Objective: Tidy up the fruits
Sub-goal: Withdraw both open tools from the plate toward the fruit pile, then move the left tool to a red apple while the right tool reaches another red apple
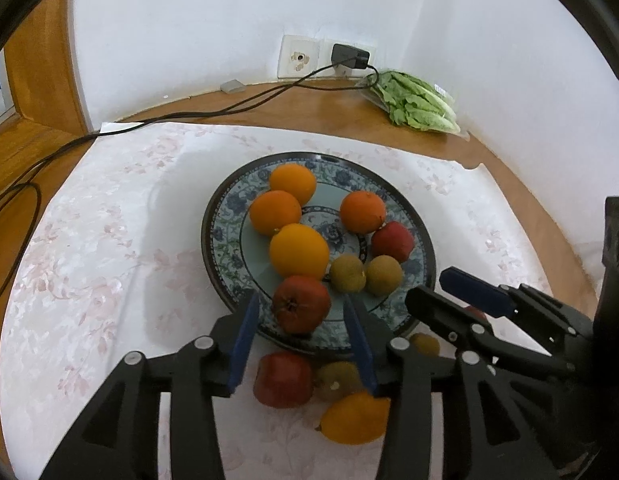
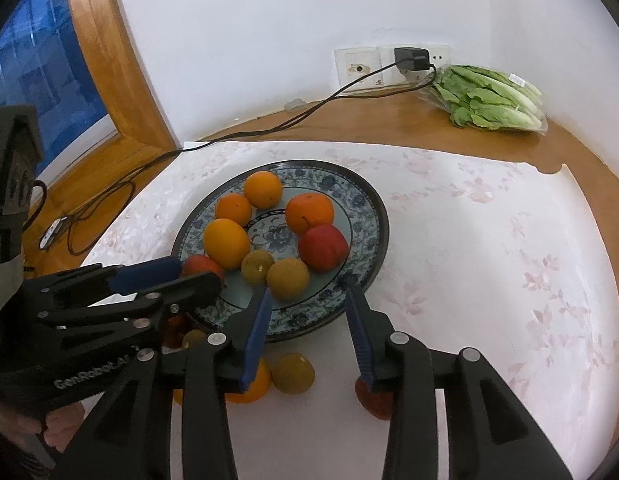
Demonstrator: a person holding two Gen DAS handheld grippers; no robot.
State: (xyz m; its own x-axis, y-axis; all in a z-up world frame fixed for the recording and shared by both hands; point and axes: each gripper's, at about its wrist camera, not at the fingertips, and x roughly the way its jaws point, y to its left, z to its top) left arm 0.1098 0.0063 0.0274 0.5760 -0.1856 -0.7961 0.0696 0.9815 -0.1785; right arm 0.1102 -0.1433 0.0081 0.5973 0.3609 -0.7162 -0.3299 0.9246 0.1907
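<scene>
Fingers [image 1: 249,312] of both grippers stand apart, empty; a red fruit [image 1: 301,304] lies between the left pair on the plate [image 1: 221,216].

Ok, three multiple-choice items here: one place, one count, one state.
1. Where is the bagged green lettuce? A on the floor; B on the wooden table by the wall; C on a chair.
2. How many round orange fruits lie on the blue patterned round plate? A two; B four; C six.
3. The black charger is: A plugged into the white wall socket; B lying on the table; C on the plate.
Answers: B, it lies in the back corner; B, four show; A, it sits in the socket.
</scene>
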